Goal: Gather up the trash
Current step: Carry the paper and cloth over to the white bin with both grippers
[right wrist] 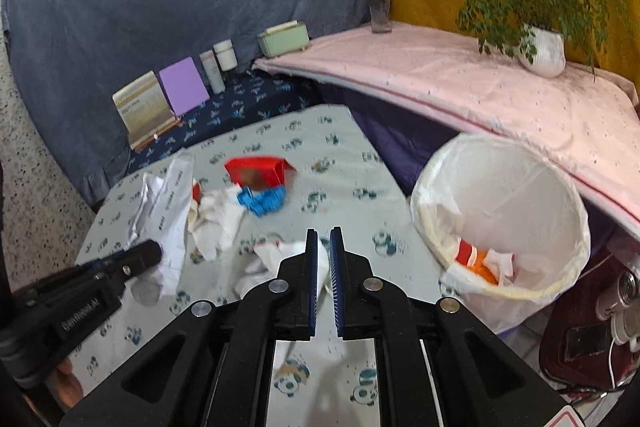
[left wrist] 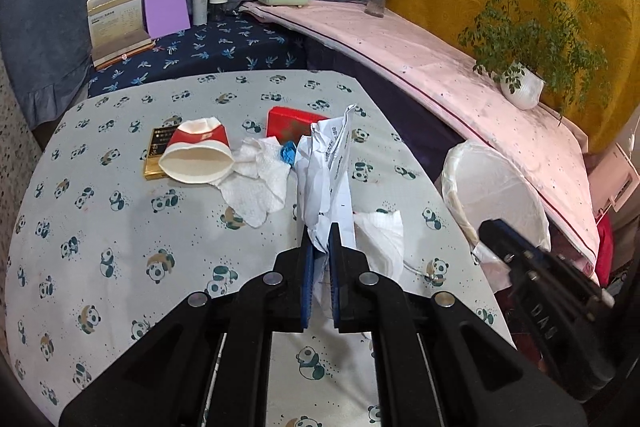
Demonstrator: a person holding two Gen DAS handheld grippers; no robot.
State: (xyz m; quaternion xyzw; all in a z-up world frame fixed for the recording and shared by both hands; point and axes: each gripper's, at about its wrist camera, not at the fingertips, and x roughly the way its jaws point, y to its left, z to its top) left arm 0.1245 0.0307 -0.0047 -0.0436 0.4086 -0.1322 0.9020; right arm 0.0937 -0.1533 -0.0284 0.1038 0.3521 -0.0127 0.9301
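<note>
Over on the left of the tabletop [left wrist: 120, 227], a red-and-white paper cup [left wrist: 198, 157] lies on its side on top of a dark gold-edged card [left wrist: 154, 155], untouched. Just right of it sprawls a crumpled white tissue [left wrist: 256, 187], with a blue scrap [left wrist: 287, 153] at its far edge and a red box [left wrist: 292, 125] behind, all still waiting for collection.

Centre stage, the left gripper [left wrist: 320, 243] has its fingers clamped on the lower end of a crumpled printed paper [left wrist: 330, 163], which stands up tall between them. Whether it has cleared the tabletop is hard to say.

A step to the right, the right gripper [right wrist: 323, 247] has its fingers nearly together on a second white tissue [right wrist: 280, 259] at the near edge; the wad sits between the blue pads, so it looks pinched.

Far right, beside the tabletop, stands the white-lined trash bin [right wrist: 560, 195], already holding a few pieces in red, orange and white.

So the job reads as partly done: some trash binned, two pieces in hand, and the cup, tissue, blue scrap and perhaps the red box left.
</note>
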